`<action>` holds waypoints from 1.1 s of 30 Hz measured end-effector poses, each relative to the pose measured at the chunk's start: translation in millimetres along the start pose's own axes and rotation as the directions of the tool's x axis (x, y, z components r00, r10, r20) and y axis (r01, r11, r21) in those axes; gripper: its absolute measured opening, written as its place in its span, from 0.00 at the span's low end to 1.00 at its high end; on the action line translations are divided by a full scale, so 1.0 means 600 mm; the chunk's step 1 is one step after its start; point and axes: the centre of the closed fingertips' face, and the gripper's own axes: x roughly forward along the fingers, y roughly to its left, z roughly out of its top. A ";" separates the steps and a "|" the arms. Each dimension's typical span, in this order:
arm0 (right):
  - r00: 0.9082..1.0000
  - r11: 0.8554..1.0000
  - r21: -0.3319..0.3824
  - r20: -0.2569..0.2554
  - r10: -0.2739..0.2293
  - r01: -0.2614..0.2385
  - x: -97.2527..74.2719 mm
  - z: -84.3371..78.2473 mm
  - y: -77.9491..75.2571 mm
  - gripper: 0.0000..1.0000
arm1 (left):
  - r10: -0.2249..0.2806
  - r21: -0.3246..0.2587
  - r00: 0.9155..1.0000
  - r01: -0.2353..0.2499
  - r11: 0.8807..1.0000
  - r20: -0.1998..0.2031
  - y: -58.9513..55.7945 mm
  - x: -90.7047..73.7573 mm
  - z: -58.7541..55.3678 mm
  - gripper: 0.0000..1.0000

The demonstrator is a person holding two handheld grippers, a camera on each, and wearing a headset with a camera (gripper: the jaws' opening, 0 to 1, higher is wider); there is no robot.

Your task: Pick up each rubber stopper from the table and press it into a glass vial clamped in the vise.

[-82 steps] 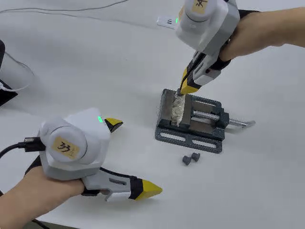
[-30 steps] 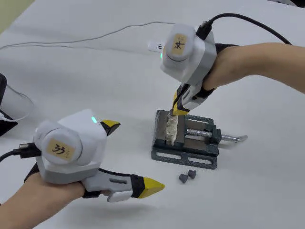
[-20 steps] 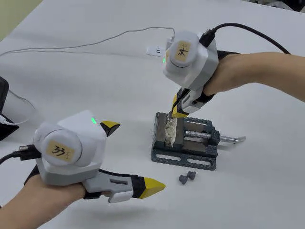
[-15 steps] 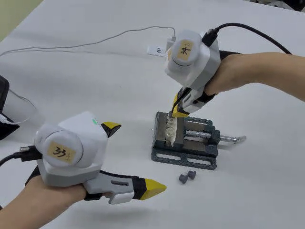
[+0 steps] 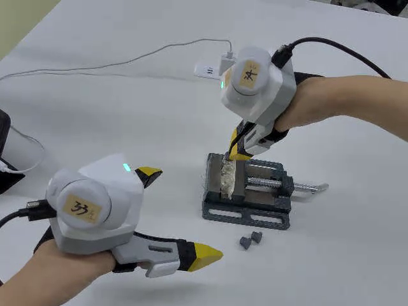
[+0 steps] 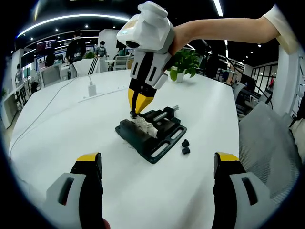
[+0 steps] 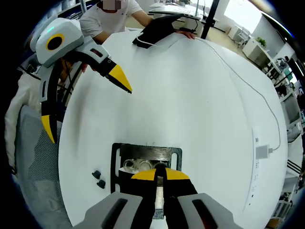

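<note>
A dark vise (image 5: 275,203) (image 6: 162,140) (image 7: 116,160) clamps a row of clear glass vials (image 5: 226,176) (image 6: 145,125) (image 7: 135,165). My right gripper (image 5: 231,155) (image 6: 135,112) (image 7: 160,172) points down with its tips on the far end of that row. It is shut on a small dark rubber stopper, mostly hidden by the tips. Two loose grey stoppers (image 5: 251,240) (image 6: 185,146) (image 7: 98,178) lie on the table just in front of the vise. My left gripper (image 5: 178,214) (image 6: 157,160) (image 7: 86,112) hovers wide open left of the vise, holding nothing.
A white cable runs to a white adapter (image 5: 207,68) (image 6: 92,88) at the back of the white table. A black object (image 5: 5,173) sits at the left edge, and a black bag (image 7: 157,28) lies far across the table.
The head camera has shifted. My right gripper stays with its tips on the vials, tilted slightly differently. The left gripper hangs open in about the same place.
</note>
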 end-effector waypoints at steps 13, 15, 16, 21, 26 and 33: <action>1.000 1.000 -0.012 0.029 0.004 -0.003 -0.001 0.000 0.000 0.00 | 0.007 0.003 1.000 -0.007 1.000 0.000 0.002 -0.009 -0.001 0.98; 0.999 1.000 -0.013 0.032 0.005 -0.005 0.000 -0.001 -0.003 0.00 | 0.007 0.002 1.000 -0.007 1.000 -0.002 0.002 -0.010 -0.003 0.98; 0.999 1.000 -0.016 0.034 0.006 -0.005 0.001 -0.002 -0.005 0.00 | 0.008 0.003 1.000 -0.008 1.000 -0.002 0.002 -0.011 -0.003 0.98; 0.999 1.000 -0.021 0.040 0.007 -0.006 0.003 -0.003 -0.009 0.00 | 0.010 0.001 1.000 -0.010 1.000 -0.004 0.004 -0.011 -0.004 0.98; 0.999 1.000 -0.013 0.048 0.009 -0.009 0.001 -0.003 -0.010 0.00 | 0.012 -0.002 1.000 -0.012 1.000 -0.001 0.005 -0.009 -0.003 0.98; 0.999 1.000 -0.018 0.048 -0.007 0.007 -0.003 -0.003 -0.013 0.07 | 0.012 -0.003 1.000 -0.012 1.000 -0.001 0.007 -0.008 -0.003 0.98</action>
